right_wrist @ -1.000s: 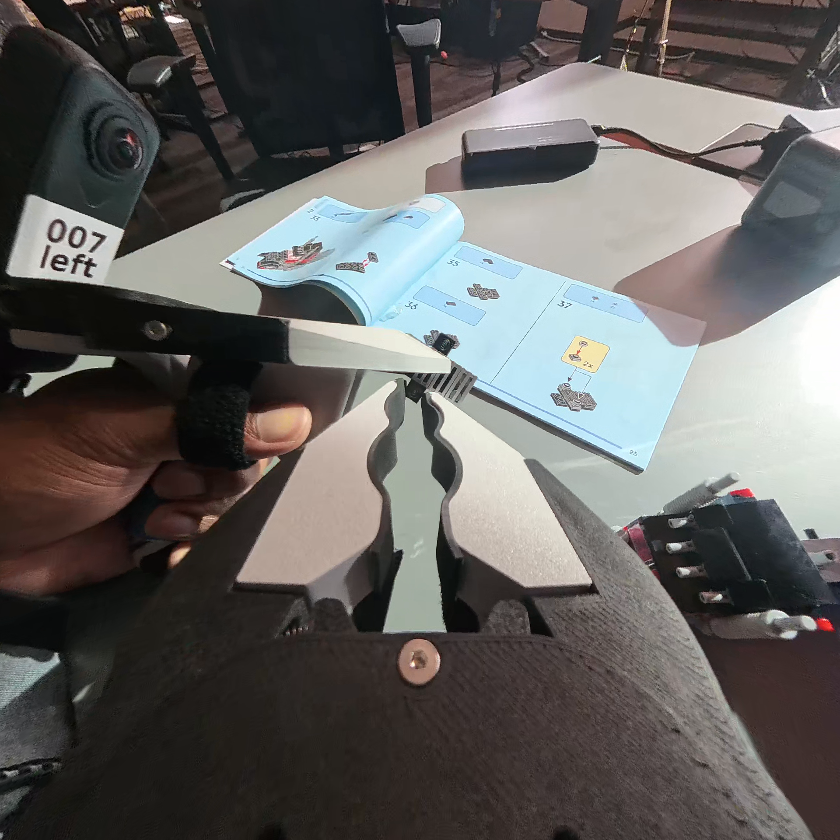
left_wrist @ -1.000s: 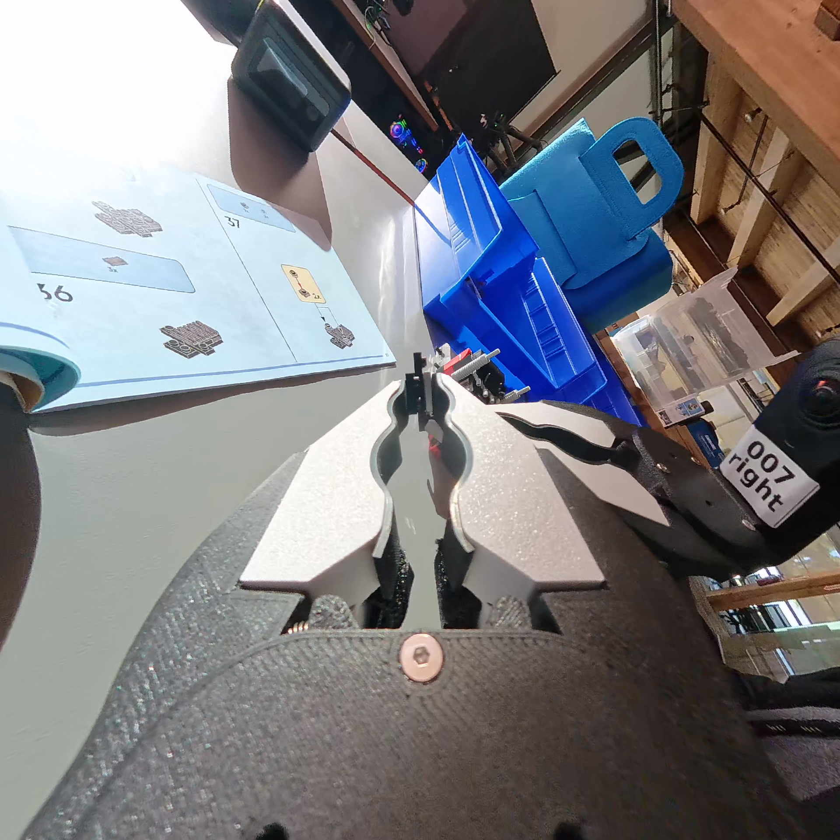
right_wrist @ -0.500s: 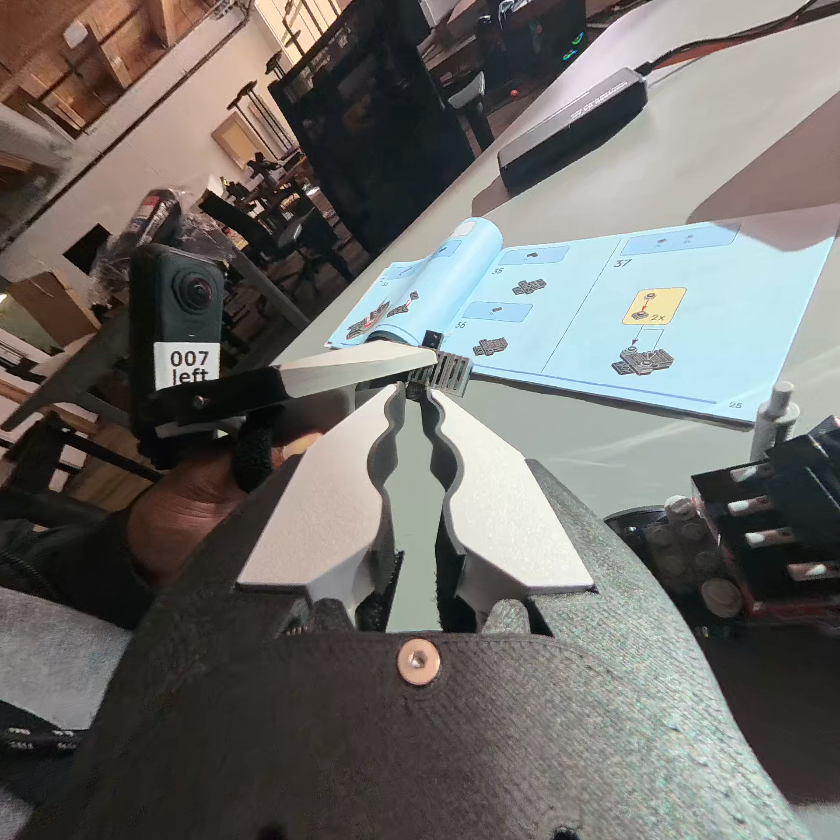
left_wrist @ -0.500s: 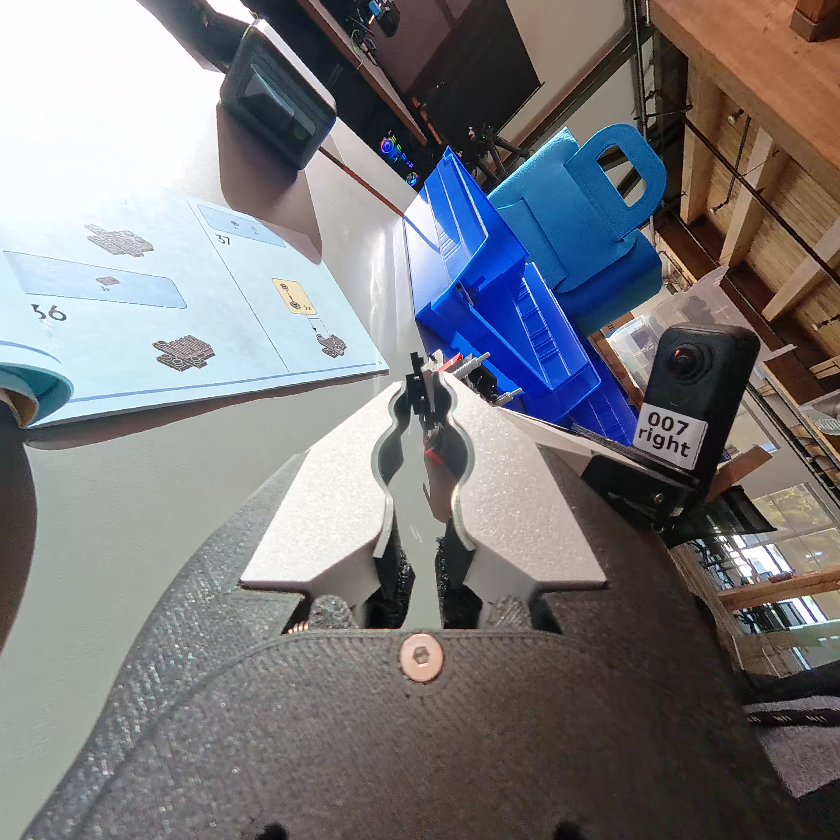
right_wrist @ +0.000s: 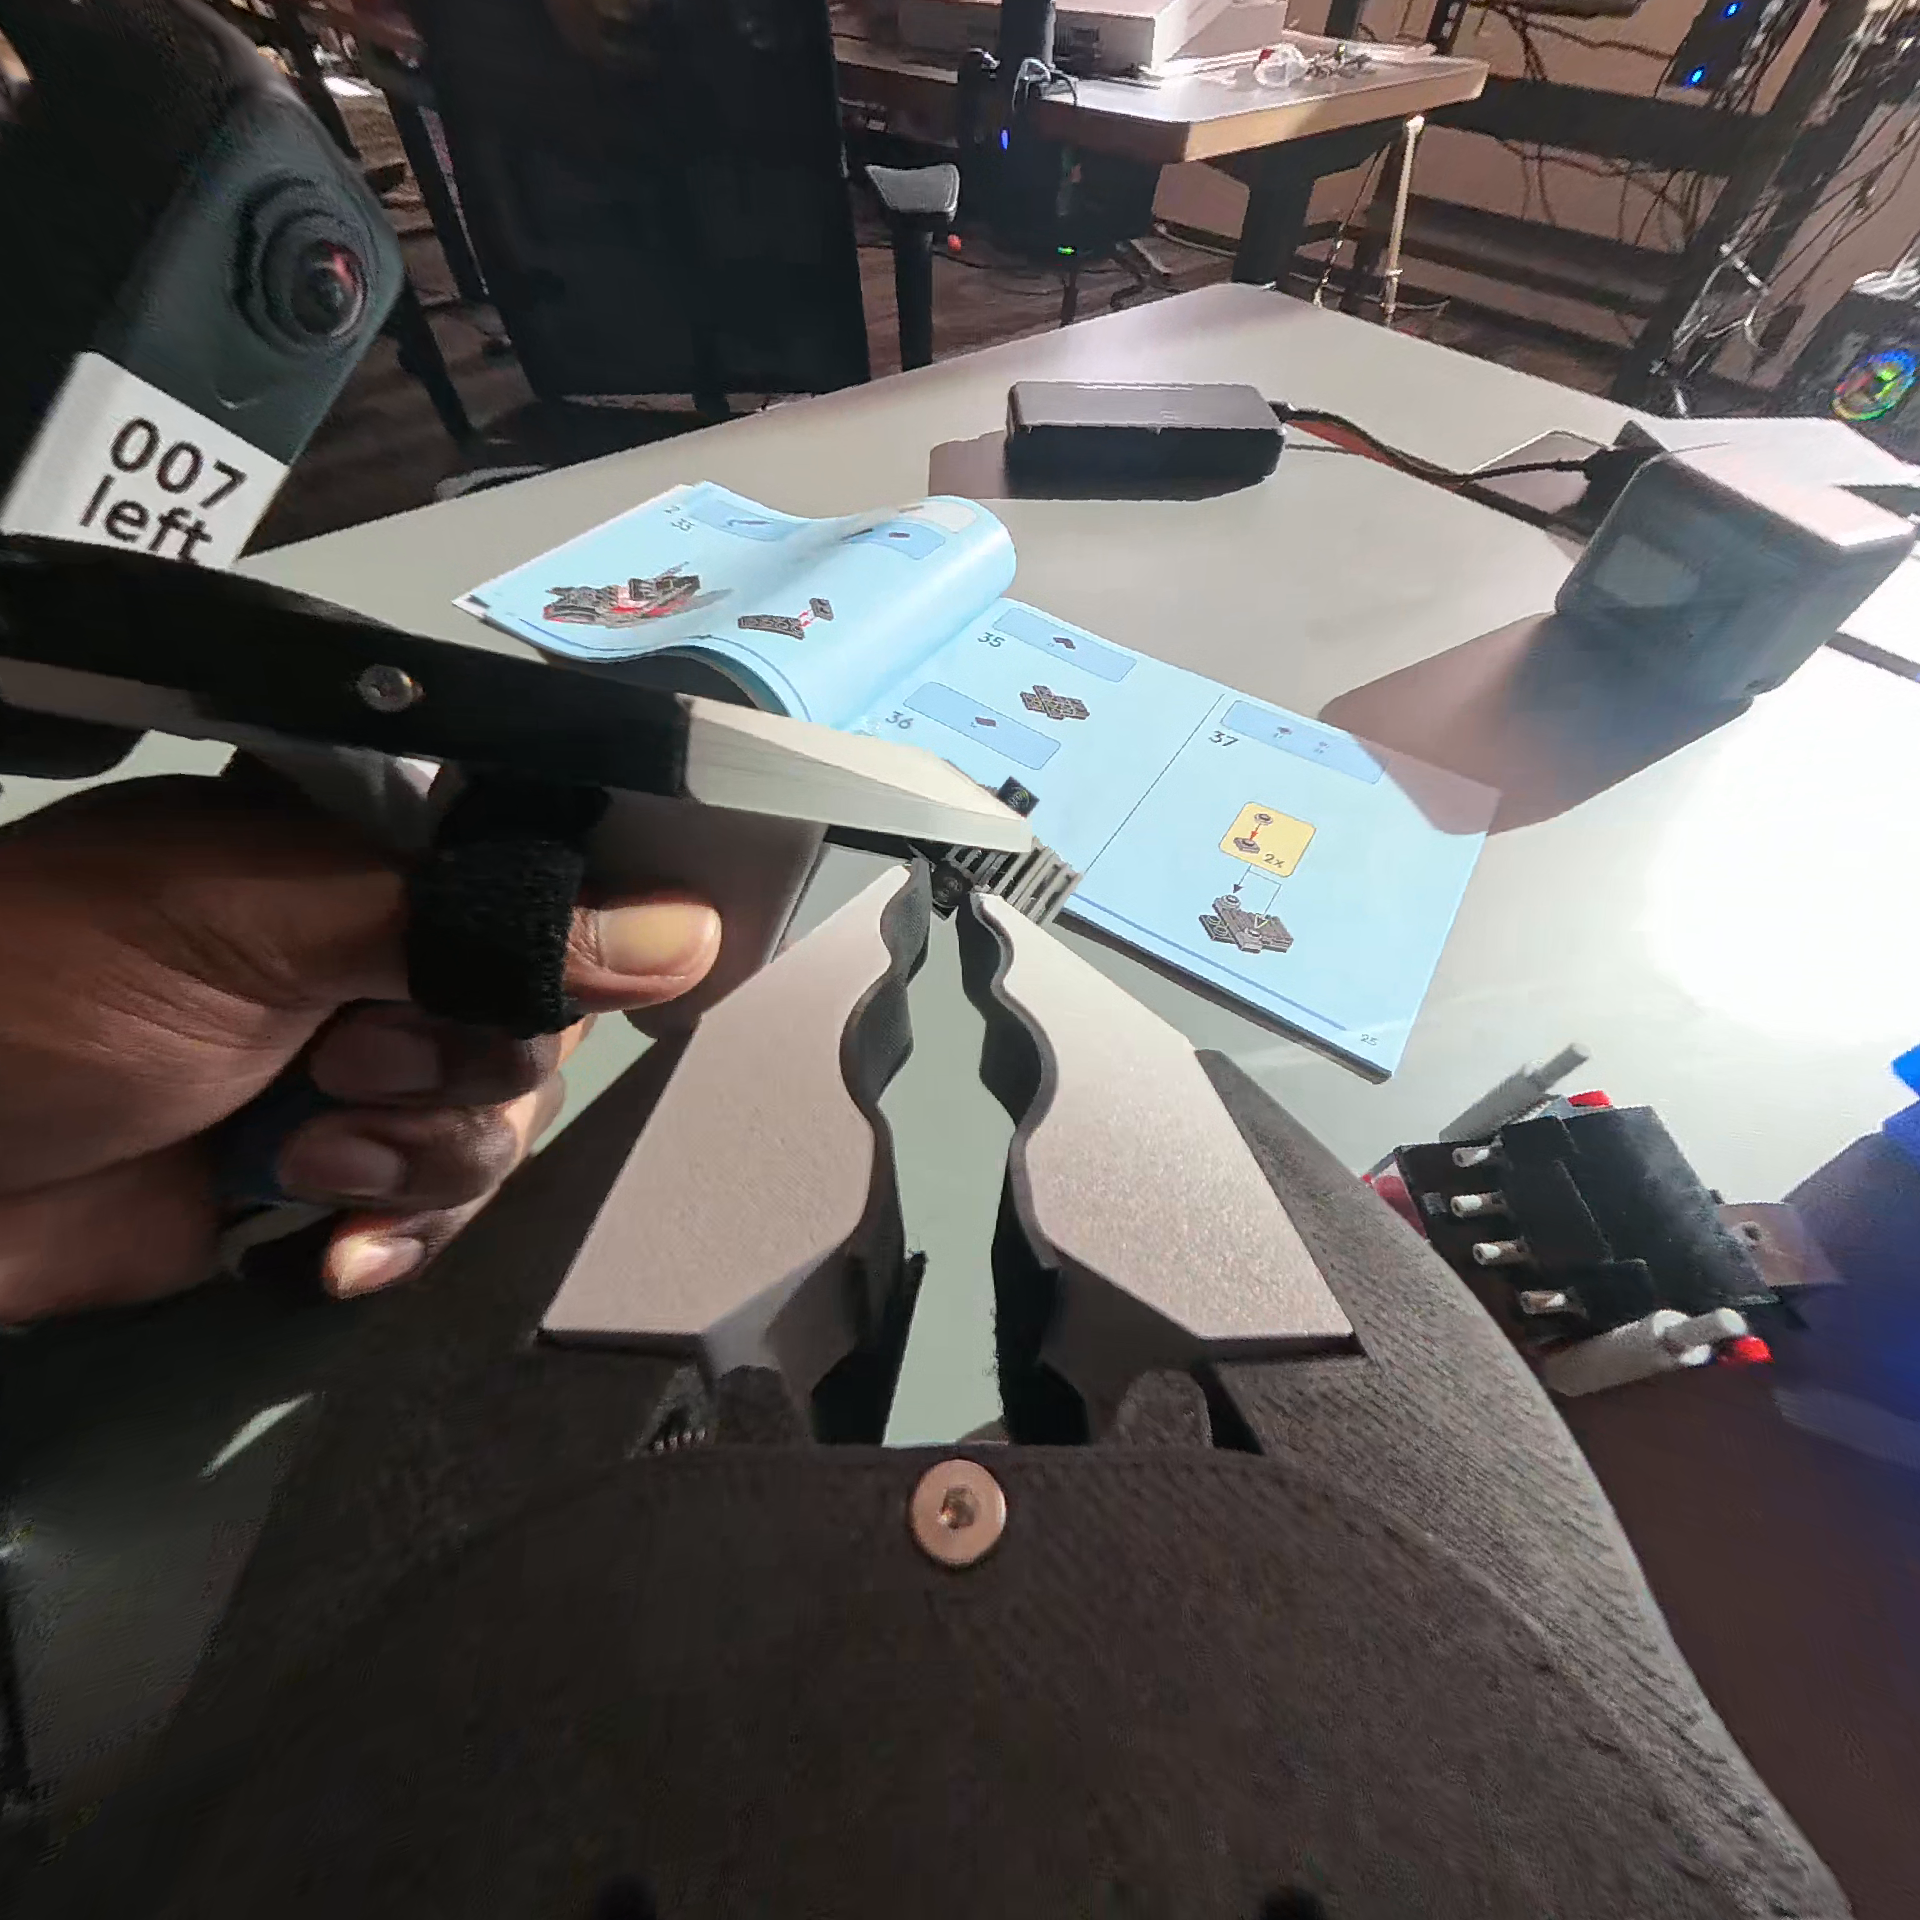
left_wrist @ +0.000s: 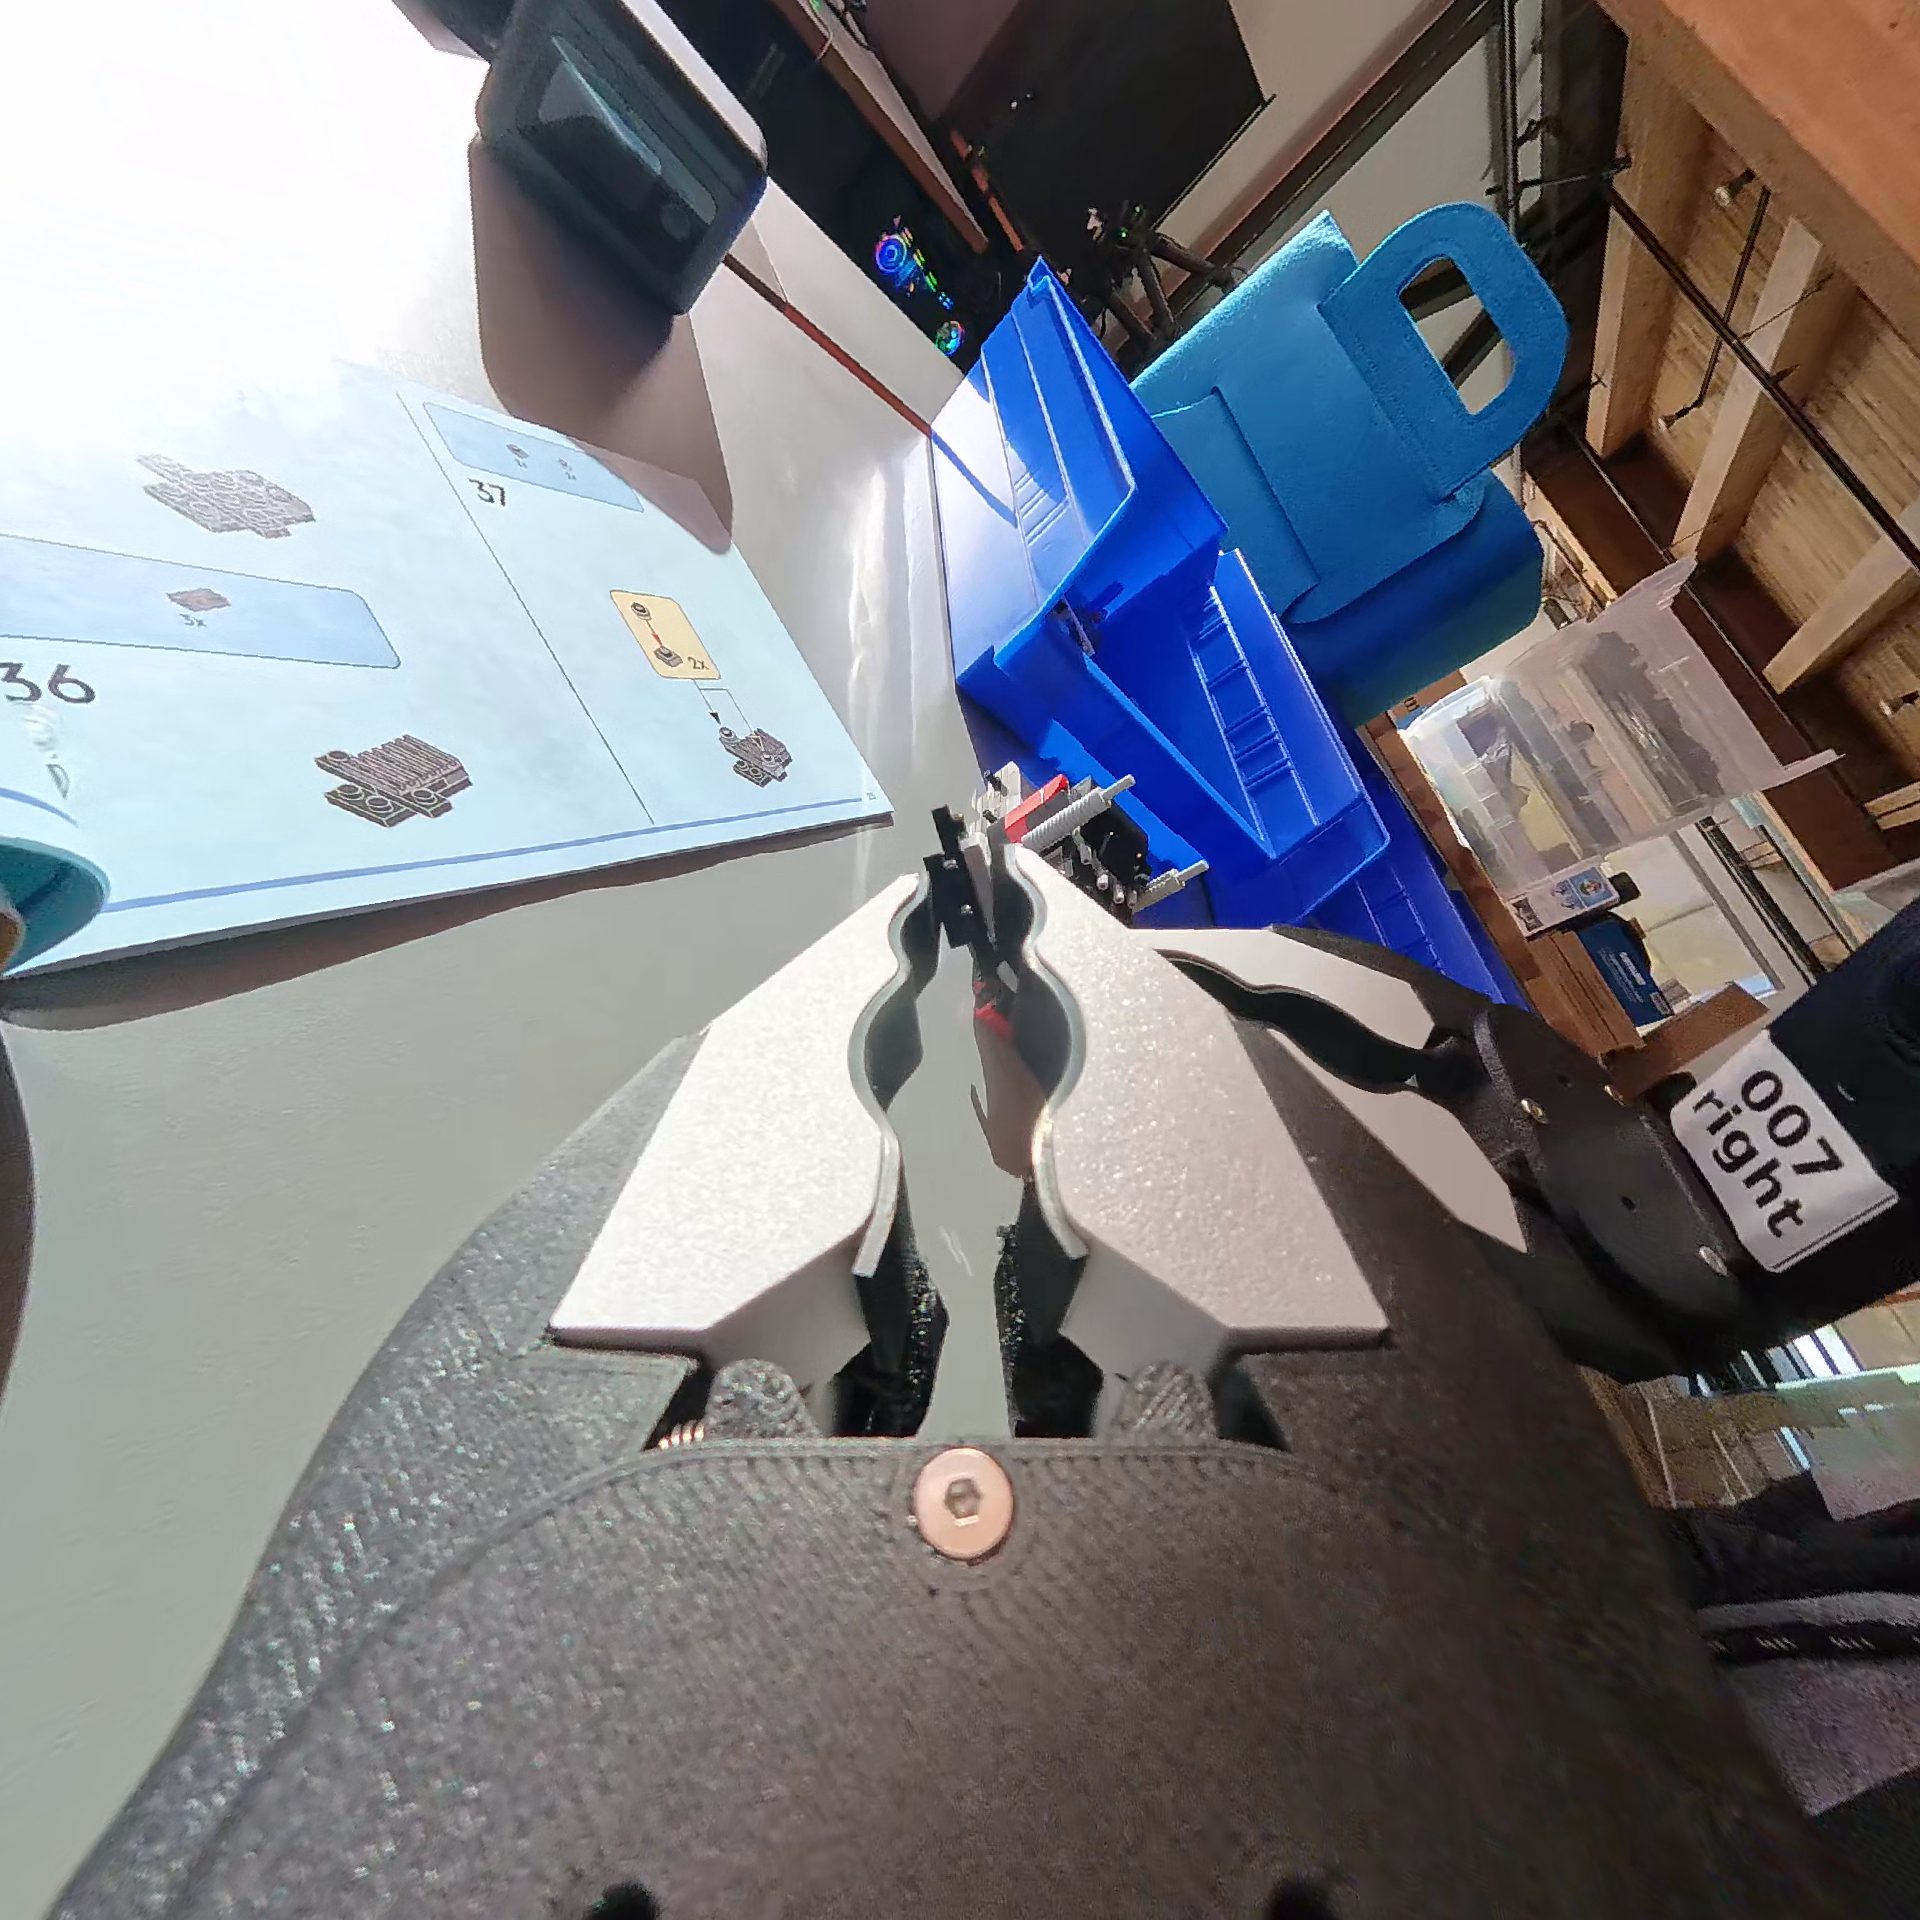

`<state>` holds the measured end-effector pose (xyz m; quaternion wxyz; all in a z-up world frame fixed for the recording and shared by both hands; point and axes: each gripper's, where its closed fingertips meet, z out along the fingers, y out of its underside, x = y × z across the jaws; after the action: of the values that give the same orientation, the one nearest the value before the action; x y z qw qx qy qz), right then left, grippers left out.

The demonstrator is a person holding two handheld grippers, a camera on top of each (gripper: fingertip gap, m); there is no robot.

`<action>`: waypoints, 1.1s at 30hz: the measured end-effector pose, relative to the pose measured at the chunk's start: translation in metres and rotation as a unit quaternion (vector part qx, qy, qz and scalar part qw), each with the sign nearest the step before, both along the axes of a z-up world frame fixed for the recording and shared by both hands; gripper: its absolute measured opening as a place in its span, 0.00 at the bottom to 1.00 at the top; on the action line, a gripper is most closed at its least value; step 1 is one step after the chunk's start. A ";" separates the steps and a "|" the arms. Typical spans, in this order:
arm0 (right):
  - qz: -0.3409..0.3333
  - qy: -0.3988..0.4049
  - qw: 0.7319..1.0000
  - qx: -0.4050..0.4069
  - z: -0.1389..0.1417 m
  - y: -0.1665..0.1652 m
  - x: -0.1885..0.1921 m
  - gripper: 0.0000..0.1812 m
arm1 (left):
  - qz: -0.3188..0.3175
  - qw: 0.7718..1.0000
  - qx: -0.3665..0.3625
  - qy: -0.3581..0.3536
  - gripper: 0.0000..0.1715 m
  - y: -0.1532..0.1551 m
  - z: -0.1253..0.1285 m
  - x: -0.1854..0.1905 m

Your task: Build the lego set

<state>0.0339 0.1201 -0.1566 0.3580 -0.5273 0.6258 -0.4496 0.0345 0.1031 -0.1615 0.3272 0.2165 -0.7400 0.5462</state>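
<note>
Two tools (right_wrist: 940, 894), one booklet (right_wrist: 1195, 821)

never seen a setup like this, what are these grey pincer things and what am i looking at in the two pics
They are two hand-held grippers, each worked by a person's hand, not by a robot arm. Each carries a camera that looks forward along its two grey fingers, so each picture is one gripper's own view.

In the left wrist view, the left gripper is shut on a small black and grey lego piece. In the right wrist view, the right gripper pinches the same piece from its side.

On the grey table lie an open instruction booklet, a partly built black lego model, a flat black box and a grey device. Blue bins stand at the table's end.
</note>
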 end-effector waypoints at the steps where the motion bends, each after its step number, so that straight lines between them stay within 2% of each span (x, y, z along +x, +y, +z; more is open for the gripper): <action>1: 0.000 0.002 1.000 -0.007 0.000 0.000 0.000 0.03 | -0.001 1.000 0.001 0.001 0.07 0.000 0.000 0.000; 4: 0.003 0.002 1.000 0.001 -0.001 -0.001 0.000 0.03 | -0.005 1.000 0.005 0.006 0.07 -0.001 -0.002 0.000; 11: 0.042 -0.042 0.981 0.186 0.001 0.000 0.001 0.03 | -0.004 1.000 -0.003 0.008 0.07 0.000 0.001 0.000; 14: 0.047 -0.050 0.974 0.218 0.002 0.000 0.000 0.03 | -0.004 1.000 -0.005 0.007 0.07 0.000 0.002 0.000; 16: 0.042 -0.042 0.980 0.192 0.001 0.001 0.000 0.03 | -0.004 1.000 -0.003 0.008 0.07 0.000 0.001 0.000; 20: 0.020 -0.006 0.998 0.065 0.000 0.000 0.001 0.03 | -0.002 1.000 0.000 0.009 0.07 0.000 0.000 0.001; 24: 0.014 0.002 0.999 0.033 0.000 -0.001 0.000 0.03 | -0.003 1.000 0.002 0.002 0.07 -0.001 0.000 0.000; 25: 0.015 -0.003 0.999 0.046 0.000 -0.001 0.000 0.03 | -0.004 1.000 0.001 0.002 0.07 -0.001 0.000 0.000; 29: 0.036 -0.040 0.981 0.186 0.001 -0.001 -0.002 0.03 | -0.005 1.000 0.001 0.001 0.07 -0.001 0.000 -0.001; 33: 0.036 -0.041 0.979 0.198 0.001 -0.001 -0.002 0.03 | -0.007 1.000 0.002 0.001 0.07 -0.001 0.000 -0.001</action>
<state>0.0320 0.1195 -0.1559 0.4966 -0.4491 0.6680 -0.3247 0.0331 0.1025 -0.1620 0.3308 0.2125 -0.7424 0.5425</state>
